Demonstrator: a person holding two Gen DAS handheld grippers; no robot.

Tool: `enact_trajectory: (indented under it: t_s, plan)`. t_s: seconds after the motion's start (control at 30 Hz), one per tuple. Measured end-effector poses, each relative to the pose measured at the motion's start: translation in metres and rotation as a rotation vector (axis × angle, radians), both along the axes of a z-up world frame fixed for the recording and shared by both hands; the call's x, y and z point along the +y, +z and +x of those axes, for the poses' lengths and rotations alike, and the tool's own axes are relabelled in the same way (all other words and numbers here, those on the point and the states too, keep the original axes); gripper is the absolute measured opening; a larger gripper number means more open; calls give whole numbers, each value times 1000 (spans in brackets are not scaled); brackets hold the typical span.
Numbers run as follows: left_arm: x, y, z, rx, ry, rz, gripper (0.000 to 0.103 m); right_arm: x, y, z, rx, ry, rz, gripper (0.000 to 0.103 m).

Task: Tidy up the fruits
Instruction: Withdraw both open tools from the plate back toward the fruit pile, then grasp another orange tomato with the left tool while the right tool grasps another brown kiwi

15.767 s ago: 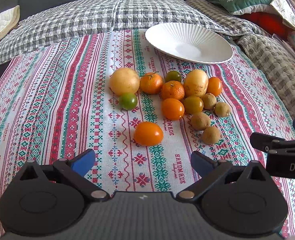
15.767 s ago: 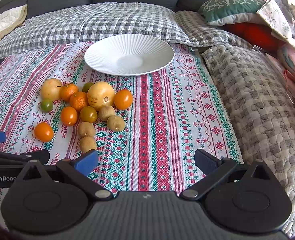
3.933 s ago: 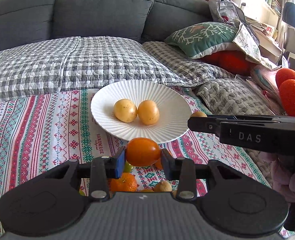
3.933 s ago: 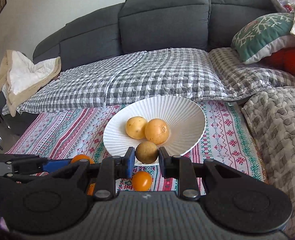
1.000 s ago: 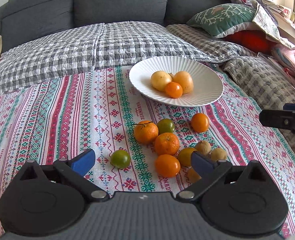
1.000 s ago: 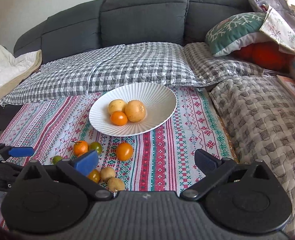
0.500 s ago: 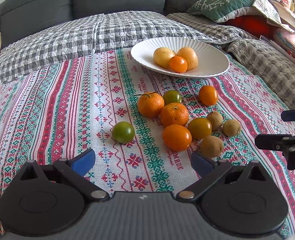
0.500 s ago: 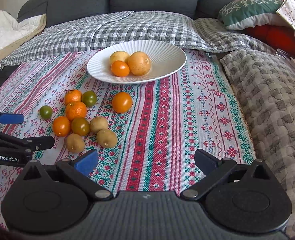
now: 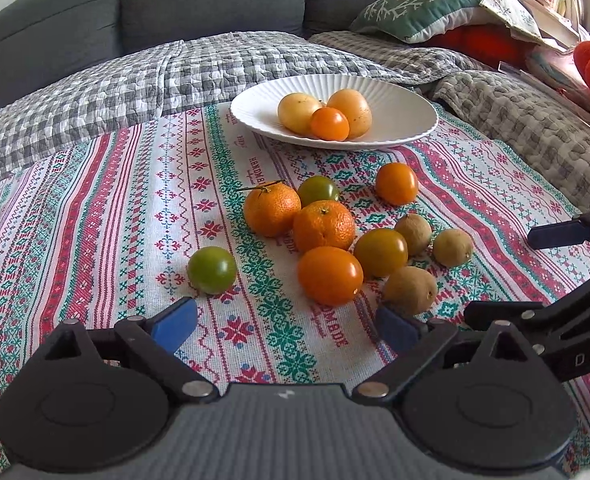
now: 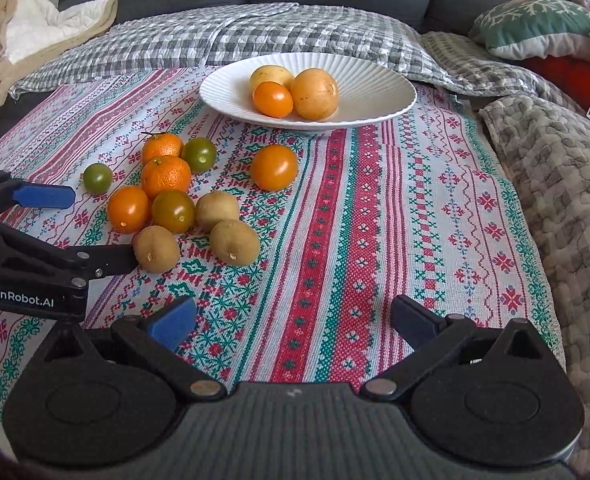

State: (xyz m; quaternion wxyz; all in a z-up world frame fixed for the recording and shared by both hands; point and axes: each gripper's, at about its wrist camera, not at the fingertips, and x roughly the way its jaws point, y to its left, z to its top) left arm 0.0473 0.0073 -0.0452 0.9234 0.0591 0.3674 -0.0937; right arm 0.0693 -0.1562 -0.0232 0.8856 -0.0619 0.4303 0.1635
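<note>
3 fruits sit on plate (image 9: 407, 120); left gripper (image 9: 285, 326) closing, empty; right gripper (image 10: 293, 322) spread wide.

Bright daylight, coming from the upper right, where the left wrist view blows out. Soft short shadows under the fruit, small glints on the orange tomato (image 9: 330, 275). Both views sharp in the middle, heavy fisheye bending and dark corners at the edges.
</note>
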Motion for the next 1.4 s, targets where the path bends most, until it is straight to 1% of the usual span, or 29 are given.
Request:
enact_trajectory:
  t_s: [0.07, 0.1, 0.17, 0.27, 0.43, 0.5, 0.57, 0.63, 0.67, 0.7, 0.77, 0.8, 0.87, 1.1, 1.23, 1.4]
  plan:
    - [-1, 1, 1, -6, -8, -16, 80, 1, -1, 0, -14, -7, 3, 103]
    - [-1, 1, 1, -8, -12, -22, 79, 2, -2, 0, -22, -8, 3, 103]
    - [-2, 3, 2, -12, -29, -38, 72, 4, -2, 2, -22, 3, 6, 103]
    - [-3, 4, 3, -16, -47, -53, 65, 8, 0, 7, -9, 23, 2, 103]
    - [-3, 6, 5, -4, -58, -81, 56, 12, -1, 9, -27, 49, 2, 103]
    - [-2, 7, 6, 0, -60, -98, 51, 14, 1, 10, -28, 62, 3, 100]
    - [-2, 7, 7, 5, -56, -107, 44, 16, 3, 11, -27, 66, 11, 93]
    - [-3, 7, 7, 10, -53, -112, 39, 18, 4, 12, -30, 72, 8, 87]
    - [-4, 8, 6, 11, -53, -113, 36, 19, 5, 11, -36, 83, 5, 81]
    - [-4, 8, 7, 13, -53, -114, 35, 20, 5, 11, -41, 94, 4, 78]
    - [-4, 8, 7, 18, -55, -120, 30, 21, 7, 10, -46, 109, 11, 65]
    - [-4, 8, 7, 20, -56, -119, 29, 21, 7, 9, -47, 116, 19, 62]
    - [-4, 8, 7, 23, -57, -114, 25, 22, 9, 8, -55, 127, 31, 52]
    - [-5, 9, 7, 38, -56, -108, 25, 23, 11, 11, -75, 126, 38, 37]
    - [-6, 11, 7, 57, -52, -115, 25, 23, 12, 11, -71, 138, 47, 24]
    - [-7, 11, 8, 69, -50, -113, 25, 25, 14, 9, -63, 156, 47, 24]
